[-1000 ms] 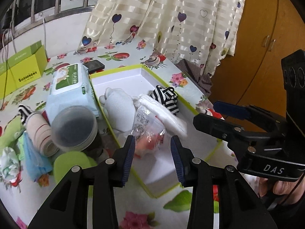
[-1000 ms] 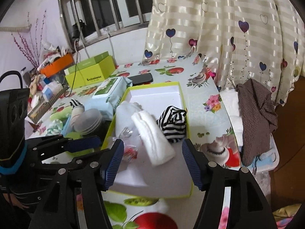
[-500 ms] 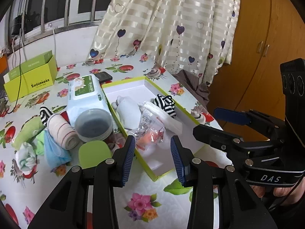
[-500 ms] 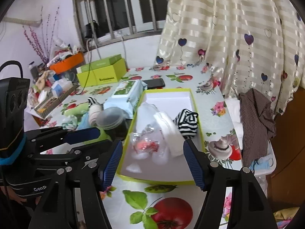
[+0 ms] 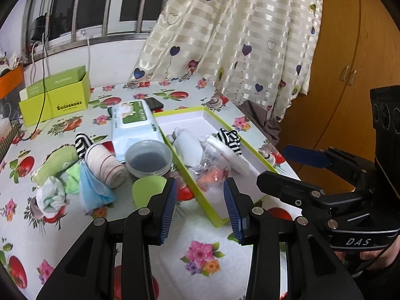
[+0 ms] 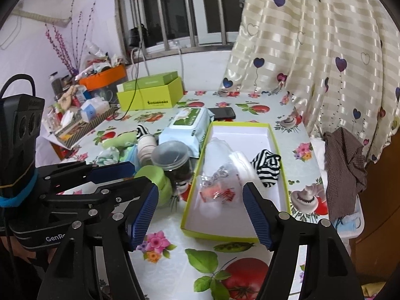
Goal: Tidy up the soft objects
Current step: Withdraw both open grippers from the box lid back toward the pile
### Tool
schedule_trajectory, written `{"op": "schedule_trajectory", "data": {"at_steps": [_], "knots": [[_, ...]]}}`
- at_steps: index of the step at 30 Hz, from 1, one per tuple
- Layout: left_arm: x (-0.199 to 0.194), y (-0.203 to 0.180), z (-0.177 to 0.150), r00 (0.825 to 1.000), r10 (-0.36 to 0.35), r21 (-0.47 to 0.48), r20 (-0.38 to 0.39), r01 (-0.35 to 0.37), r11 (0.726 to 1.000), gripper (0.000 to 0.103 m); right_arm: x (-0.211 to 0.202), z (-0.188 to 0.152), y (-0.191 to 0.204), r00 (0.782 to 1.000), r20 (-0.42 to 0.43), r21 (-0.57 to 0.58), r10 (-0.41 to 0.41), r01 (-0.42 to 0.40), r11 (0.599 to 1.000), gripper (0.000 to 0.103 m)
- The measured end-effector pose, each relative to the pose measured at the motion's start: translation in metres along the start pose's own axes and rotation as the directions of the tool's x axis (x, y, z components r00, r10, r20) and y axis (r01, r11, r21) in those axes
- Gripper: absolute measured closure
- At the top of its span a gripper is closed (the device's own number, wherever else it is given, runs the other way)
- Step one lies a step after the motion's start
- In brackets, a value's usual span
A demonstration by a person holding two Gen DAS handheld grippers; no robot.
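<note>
A white box with a lime rim (image 5: 207, 111) (image 6: 240, 124) lies on the flowered table. In it are a striped sock (image 5: 231, 138) (image 6: 267, 166), a white rolled cloth (image 5: 187, 145), a white towel (image 6: 243, 166) and a clear bag with something orange (image 5: 211, 172) (image 6: 217, 190). Left of the box lie a beige roll (image 5: 105, 165), a blue cloth (image 5: 92, 190) and a green plush (image 5: 56, 165). My left gripper (image 5: 200, 183) (image 6: 135, 175) hovers open before the box, empty. My right gripper (image 6: 200, 187) (image 5: 275, 165) is beside it, its jaws opening, nothing between them.
A clear jar (image 5: 148, 158), a green lid (image 5: 147, 190) and a wet-wipes pack (image 5: 133, 127) crowd the box's left side. A phone (image 5: 153, 103) and a lime carton (image 5: 55, 100) sit farther back. A curtain (image 5: 225, 37) and a brown cloth (image 6: 345, 165) hang past the table's right edge.
Both grippers have drawn back and upward from the box, so more of the table shows. The right jaws have spread a little wider. The left jaws look the same.
</note>
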State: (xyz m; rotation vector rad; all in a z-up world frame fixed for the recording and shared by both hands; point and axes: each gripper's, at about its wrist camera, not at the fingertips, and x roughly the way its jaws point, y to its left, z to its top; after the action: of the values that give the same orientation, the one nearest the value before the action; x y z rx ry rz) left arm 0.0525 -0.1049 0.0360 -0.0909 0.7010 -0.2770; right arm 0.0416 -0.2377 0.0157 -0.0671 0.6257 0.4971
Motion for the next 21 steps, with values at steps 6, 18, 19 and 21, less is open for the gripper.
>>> {"op": "schedule_trajectory", "data": {"at_steps": [6, 18, 19, 21], "knots": [[-0.008, 0.012, -0.006, 1.000, 0.015, -0.026, 0.004, -0.015, 1.000, 0.063, 0.004, 0.000, 0.011, 1.000, -0.017, -0.013, 0.000, 0.000, 1.000, 0.033], [-0.025, 0.030, -0.012, 0.999, 0.034, -0.056, 0.030, -0.032, 0.998, 0.063, 0.007, 0.004, 0.029, 1.000, -0.023, -0.036, 0.015, -0.015, 0.999, 0.033], [-0.026, 0.032, -0.013, 0.999, 0.037, -0.058, 0.033, -0.035, 0.998, 0.063, 0.008, 0.004, 0.030, 1.000, -0.024, -0.039, 0.017, -0.018, 0.999, 0.033], [-0.029, 0.036, -0.013, 0.998, 0.043, -0.066, 0.038, -0.040, 0.997, 0.063, 0.009, 0.004, 0.032, 0.999, -0.025, -0.043, 0.023, -0.024, 0.999, 0.033]]}}
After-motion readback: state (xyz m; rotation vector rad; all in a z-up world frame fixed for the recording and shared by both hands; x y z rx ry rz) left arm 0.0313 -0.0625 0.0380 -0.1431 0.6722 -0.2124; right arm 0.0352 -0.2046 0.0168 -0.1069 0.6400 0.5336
